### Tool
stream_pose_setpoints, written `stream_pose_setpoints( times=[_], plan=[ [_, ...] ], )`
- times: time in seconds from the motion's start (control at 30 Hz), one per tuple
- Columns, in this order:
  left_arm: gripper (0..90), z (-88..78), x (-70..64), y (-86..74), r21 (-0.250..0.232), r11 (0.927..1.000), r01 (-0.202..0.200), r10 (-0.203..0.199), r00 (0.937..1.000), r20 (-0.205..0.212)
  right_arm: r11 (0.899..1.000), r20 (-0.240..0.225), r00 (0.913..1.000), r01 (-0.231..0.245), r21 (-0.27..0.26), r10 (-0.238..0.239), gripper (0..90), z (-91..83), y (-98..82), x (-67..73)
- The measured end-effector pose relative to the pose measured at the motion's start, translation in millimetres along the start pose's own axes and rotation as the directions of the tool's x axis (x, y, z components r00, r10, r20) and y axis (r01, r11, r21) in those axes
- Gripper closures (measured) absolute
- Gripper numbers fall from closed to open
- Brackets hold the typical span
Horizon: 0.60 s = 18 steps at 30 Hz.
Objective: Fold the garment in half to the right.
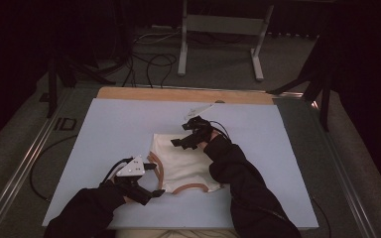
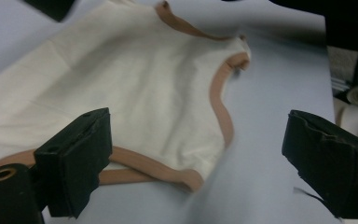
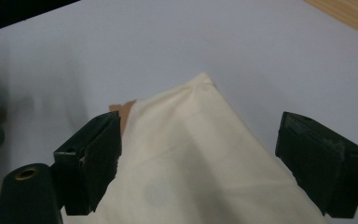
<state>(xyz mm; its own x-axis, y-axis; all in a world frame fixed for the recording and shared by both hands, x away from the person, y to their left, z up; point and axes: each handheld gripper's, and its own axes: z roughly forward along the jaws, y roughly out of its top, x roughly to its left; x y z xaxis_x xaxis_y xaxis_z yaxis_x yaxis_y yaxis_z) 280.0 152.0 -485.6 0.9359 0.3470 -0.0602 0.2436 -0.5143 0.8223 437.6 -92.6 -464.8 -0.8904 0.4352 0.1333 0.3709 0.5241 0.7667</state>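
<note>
A small cream-white cloth garment with tan-brown trim [image 1: 183, 166] lies flat on the pale blue sheet [image 1: 119, 129] that covers the table, a little toward the person's side of its middle. The trim runs along the garment's near edge and up its left edge in curved bands; the far edge is plain cream and ends in a pointed corner, which the right gripper view shows just ahead of the jaws.

The left gripper [image 1: 154, 179], black with a grey three-cornered plate on top, sits at the garment's near left corner. Its jaws stand wide apart, with nothing between them; in the left gripper view one jaw hangs over the trimmed hem and the other over bare blue sheet beside the cloth. I cannot tell whether either jaw touches the fabric.

The right gripper [image 1: 181, 141], also black, is at the garment's far edge, near its right corner. Its jaws too stand well apart, straddling the cream cloth below them without clamping it.

Both forearms come in from the near edge in black sleeves [image 1: 248, 188]. No container is on the table. A strip of bare wooden tabletop [image 1: 178, 94] shows beyond the sheet's far edge. Past it, on grey carpet, stand a grey metal frame [image 1: 223, 34] and loose black cables [image 1: 154, 64].
</note>
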Motion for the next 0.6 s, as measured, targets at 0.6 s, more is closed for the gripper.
stream_pose_setpoints(
  times=[0.6],
  plan=[
    [25.7,28.3,-6.3,-14.6,0.120,0.9878,-0.100,0.099,0.9950,0.016,0.999,-0.025,0.9997,-0.001,0.049,0.002,14.5,49.4,12.2,11.4]
  ],
)
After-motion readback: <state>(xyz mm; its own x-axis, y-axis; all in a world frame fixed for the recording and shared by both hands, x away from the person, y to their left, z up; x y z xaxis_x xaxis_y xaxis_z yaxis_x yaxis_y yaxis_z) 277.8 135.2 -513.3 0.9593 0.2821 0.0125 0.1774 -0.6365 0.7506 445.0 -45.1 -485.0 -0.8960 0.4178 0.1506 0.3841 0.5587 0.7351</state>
